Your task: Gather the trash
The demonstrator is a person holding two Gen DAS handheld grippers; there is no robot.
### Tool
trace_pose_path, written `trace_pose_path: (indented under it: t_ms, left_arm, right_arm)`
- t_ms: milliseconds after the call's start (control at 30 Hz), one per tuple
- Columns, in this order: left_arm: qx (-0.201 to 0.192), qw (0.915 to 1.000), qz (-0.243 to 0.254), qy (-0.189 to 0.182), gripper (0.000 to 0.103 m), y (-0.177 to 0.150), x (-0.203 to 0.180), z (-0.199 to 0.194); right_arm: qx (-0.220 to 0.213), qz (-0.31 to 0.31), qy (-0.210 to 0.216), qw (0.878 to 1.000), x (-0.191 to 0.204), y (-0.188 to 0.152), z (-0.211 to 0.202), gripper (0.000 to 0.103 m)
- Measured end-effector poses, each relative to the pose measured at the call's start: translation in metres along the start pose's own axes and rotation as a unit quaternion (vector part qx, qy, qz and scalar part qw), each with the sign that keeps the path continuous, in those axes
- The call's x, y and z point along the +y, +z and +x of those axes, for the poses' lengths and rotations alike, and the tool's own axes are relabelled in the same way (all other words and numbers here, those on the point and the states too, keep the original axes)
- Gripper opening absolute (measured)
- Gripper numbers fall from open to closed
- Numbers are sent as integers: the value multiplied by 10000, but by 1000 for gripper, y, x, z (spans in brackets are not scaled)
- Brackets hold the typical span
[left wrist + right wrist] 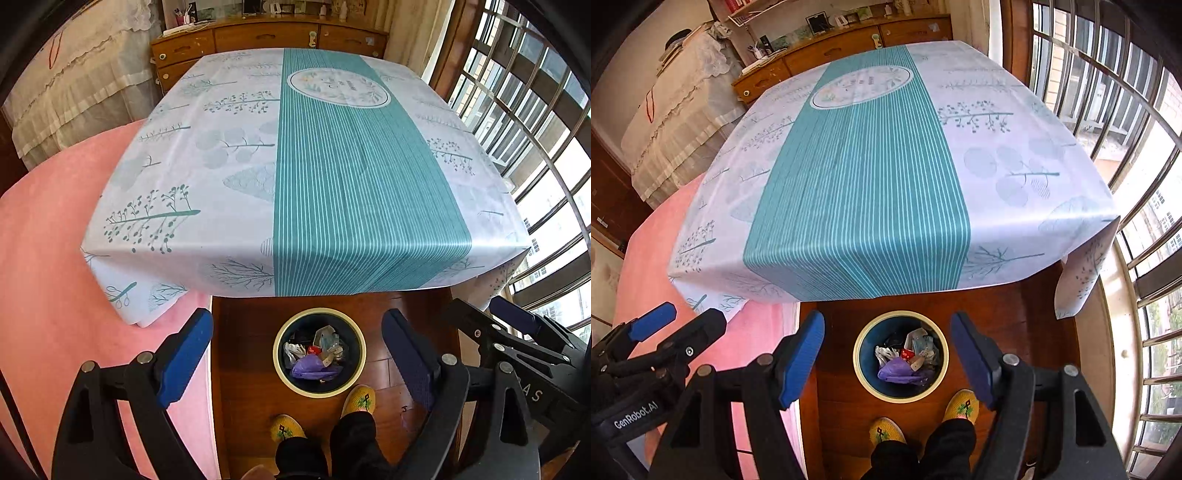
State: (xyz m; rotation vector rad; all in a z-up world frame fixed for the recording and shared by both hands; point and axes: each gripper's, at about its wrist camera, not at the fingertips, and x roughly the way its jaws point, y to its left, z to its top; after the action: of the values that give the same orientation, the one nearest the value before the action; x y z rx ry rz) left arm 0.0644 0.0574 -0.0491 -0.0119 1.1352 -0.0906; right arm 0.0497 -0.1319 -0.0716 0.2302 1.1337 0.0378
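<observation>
Nearest the cameras, both tools hang over the floor with nothing in them: the left gripper (297, 354) has its fingers (184, 356) spread wide apart, and the right gripper (888, 360) is just as open and empty. Below them stand the person's feet in yellow knitted slippers (961, 405), right at the rim of the bin (279, 363).

The bin sits on the wooden floor between the slippers and the bench, and it holds the trash (908, 360): a purple bag, crumpled white pieces, something red (the heap lies fairly low inside the wall).

Beyond it, the bench under its teal-striped cloth (362, 177) shows no litter that I can make out, so the collecting looks finished or close to it.

The risks are small ones. A slipper shifting forward could knock the bin and tip the heap out. The overhanging cloth corner (1075, 291) could snag a finger during a reach and drag the cloth. Scraps may also lie hidden under the bench.
</observation>
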Motion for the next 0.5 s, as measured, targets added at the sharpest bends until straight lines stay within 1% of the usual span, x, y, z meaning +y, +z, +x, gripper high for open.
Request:
trace_pose_path:
  t_ms: [200, 333, 500]
  left_arm:
    - [-157, 9998, -80, -50, 91, 10, -7, -36]
    - [-312, 9994, -145, -55, 91, 21, -11, -58]
    - [-437, 9989, -175, 10, 91, 30, -18, -79]
  right_arm:
    - [-128, -171, -24, 9998, 9, 17, -42, 72]
    - [-217, -165, -59, 9996, 12, 28, -63, 72]
    - [-409, -87, 42, 9991, 10, 39, -90, 72]
